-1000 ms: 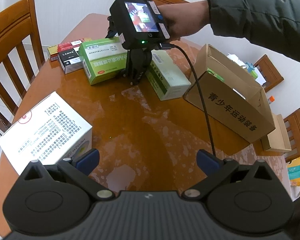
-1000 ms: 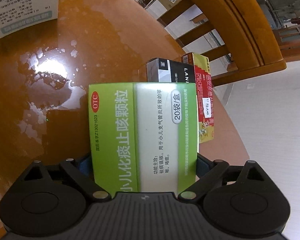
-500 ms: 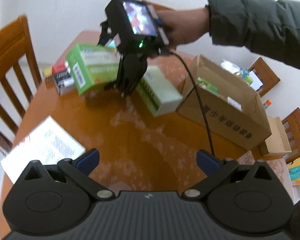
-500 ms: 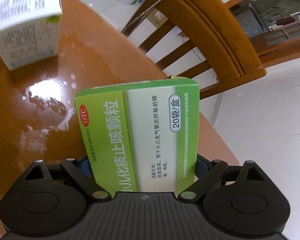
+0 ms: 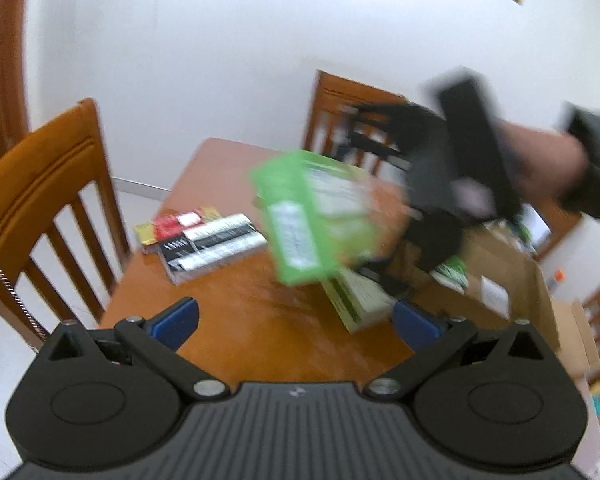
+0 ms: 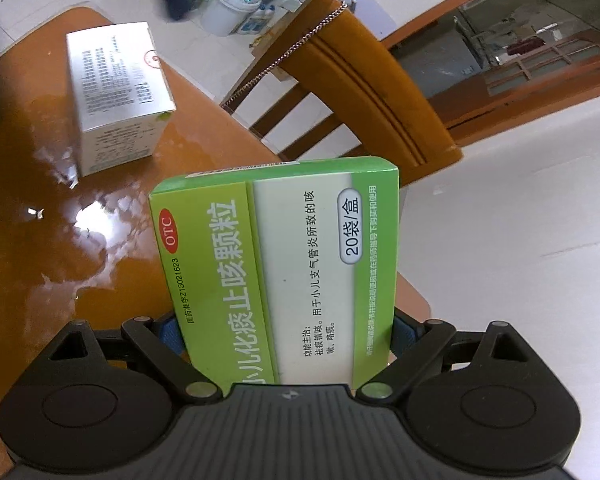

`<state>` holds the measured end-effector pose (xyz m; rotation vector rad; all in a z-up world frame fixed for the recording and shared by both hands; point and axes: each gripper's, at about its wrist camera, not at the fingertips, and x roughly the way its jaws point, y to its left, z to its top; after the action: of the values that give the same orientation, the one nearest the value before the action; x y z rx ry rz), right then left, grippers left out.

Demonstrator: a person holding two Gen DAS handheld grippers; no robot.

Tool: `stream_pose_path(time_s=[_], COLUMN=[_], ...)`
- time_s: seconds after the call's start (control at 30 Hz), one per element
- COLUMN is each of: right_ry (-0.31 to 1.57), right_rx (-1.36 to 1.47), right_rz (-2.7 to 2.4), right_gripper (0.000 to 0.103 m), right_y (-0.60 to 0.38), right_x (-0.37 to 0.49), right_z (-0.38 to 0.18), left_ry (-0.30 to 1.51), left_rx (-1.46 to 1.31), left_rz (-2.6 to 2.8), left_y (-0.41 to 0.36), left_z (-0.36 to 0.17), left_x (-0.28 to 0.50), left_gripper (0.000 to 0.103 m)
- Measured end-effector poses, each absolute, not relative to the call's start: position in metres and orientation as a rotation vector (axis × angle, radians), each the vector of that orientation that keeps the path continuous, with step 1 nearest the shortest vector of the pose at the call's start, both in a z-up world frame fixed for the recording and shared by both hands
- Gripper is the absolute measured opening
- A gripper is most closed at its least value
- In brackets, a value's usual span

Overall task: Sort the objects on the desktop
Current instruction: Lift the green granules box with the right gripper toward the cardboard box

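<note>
My right gripper (image 6: 286, 330) is shut on a green and white medicine box (image 6: 284, 268), held across its width well above the table. In the left wrist view that same green box (image 5: 316, 216) hangs blurred in the air over the table's middle, carried by the right gripper (image 5: 404, 216) in a person's hand (image 5: 540, 168). My left gripper (image 5: 296, 320) is open with nothing between its blue pads, raised above the near part of the brown table (image 5: 260, 320). A cardboard box (image 5: 512, 280) with packets inside stands at the right.
A black and white carton (image 5: 212, 244) and a red packet (image 5: 176, 222) lie at the table's left edge. A pale green box (image 5: 360, 300) lies beside the cardboard box. A white box (image 6: 116, 96) stands near a table edge. Wooden chairs (image 5: 48, 200) surround the table.
The right gripper has lifted the green box off the table and swung it toward the cardboard box. The left gripper has risen and tilted up, so the white box has left its view.
</note>
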<state>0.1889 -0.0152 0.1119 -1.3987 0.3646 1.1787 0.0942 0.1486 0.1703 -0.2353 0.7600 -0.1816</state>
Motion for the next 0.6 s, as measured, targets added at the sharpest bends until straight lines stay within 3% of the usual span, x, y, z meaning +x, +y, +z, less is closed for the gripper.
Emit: stream_pose_path(time_s=[0.6], right_ry=[0.459], right_rx=[-1.371], right_rz=[1.032], right_gripper=[0.095], right_y=[-0.091], right_x=[0.148], right_z=[0.146], left_ry=[0.733], left_rx=[-0.126], left_rz=[-0.305], left_y=[0.083], left_z=[0.191], left_x=[0.154], left_gripper=[0.103])
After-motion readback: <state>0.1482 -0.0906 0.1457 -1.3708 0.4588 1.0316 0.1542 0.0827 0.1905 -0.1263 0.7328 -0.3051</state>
